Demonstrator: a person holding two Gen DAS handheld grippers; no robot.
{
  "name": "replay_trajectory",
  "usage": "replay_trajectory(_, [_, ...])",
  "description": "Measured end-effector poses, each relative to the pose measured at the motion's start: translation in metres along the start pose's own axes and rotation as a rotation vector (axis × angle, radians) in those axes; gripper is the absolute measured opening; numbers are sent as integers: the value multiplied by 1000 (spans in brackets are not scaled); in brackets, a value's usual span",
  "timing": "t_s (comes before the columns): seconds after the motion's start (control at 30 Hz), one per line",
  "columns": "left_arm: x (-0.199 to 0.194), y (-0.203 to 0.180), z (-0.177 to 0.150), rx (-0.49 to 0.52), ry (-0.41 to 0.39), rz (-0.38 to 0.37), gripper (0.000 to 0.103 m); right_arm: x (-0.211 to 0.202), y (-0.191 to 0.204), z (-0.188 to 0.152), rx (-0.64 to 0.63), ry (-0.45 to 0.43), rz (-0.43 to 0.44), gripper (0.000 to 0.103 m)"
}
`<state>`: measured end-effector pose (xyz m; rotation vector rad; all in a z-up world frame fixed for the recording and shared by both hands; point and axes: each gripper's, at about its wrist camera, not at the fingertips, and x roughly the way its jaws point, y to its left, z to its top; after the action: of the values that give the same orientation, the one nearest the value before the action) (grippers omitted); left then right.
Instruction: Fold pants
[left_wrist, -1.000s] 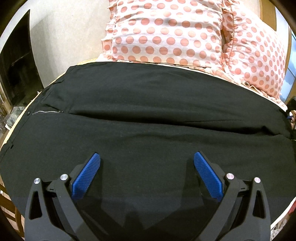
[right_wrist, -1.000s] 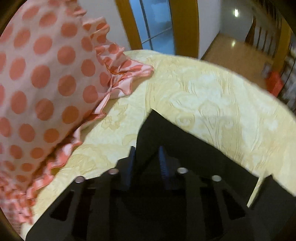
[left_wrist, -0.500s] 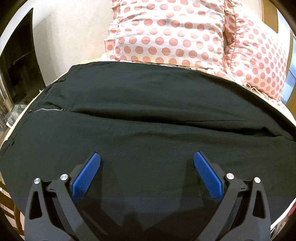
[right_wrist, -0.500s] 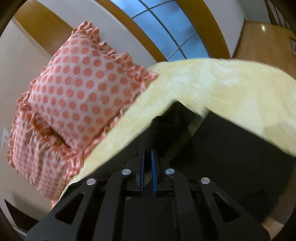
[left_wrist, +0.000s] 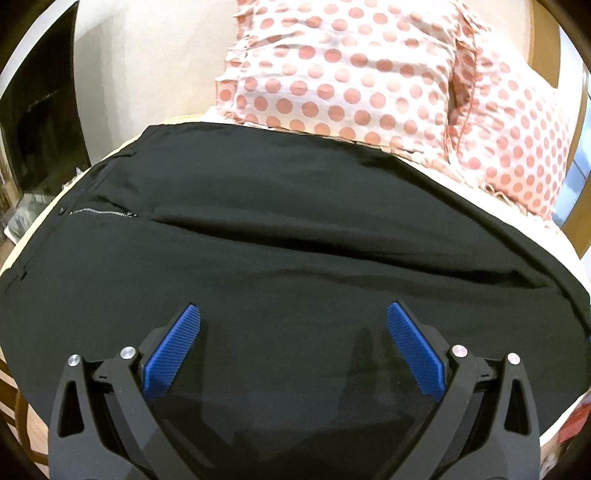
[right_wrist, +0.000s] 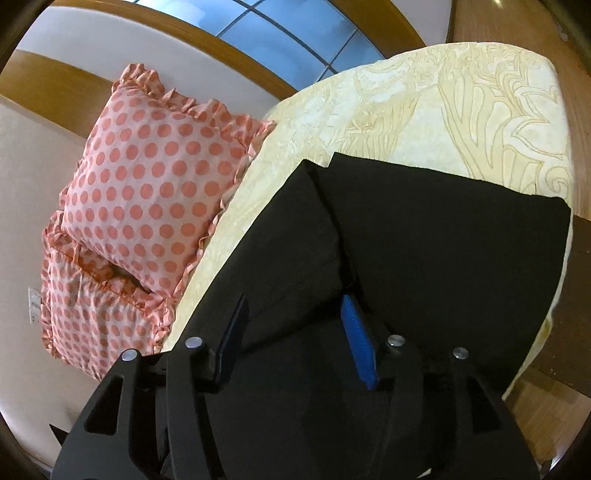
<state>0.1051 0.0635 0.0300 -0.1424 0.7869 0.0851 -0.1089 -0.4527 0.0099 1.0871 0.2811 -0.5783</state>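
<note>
The black pants (left_wrist: 295, 236) lay spread flat on the yellow patterned bedspread (right_wrist: 424, 110), ahead of and beneath both tools. The left gripper (left_wrist: 293, 325) hung over the near leg with its blue pads (left_wrist: 173, 350) spread wide, grasping nothing. The right gripper (right_wrist: 295, 317) had just been opening; its jaws stood apart over the leg ends, with cloth lying between them but not pinched. Polka-dot pillows (right_wrist: 147, 192) sat beyond the pants, to the right gripper's left.
</note>
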Motion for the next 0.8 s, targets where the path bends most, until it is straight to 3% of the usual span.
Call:
replay_trajectory(0.2, [-4, 10, 8, -41, -21, -10, 101, 12, 6, -2, 33, 7, 56, 53])
replay_trajectory(0.3, [-11, 15, 7, -79, -70, -90, 101, 20, 6, -1, 65, -9, 58, 47])
replay_trajectory(0.33, [-14, 18, 5, -94, -109, -130, 101, 24, 6, 0, 68, -11, 67, 39])
replay_trajectory(0.43, [-28, 29, 0, -174, -227, -271, 101, 42, -2, 5, 110, 44, 94, 5])
replay_trajectory(0.5, [-30, 33, 3, -205, -207, -270, 101, 40, -7, 9, 136, 40, 149, 3])
replay_trajectory(0.63, [-25, 39, 17, -182, -109, -218, 101, 4, -7, 12, 97, -50, 235, 3])
replay_trajectory(0.8, [-26, 53, 31, -179, -103, -198, 101, -29, -29, 1, 123, -85, 227, 3])
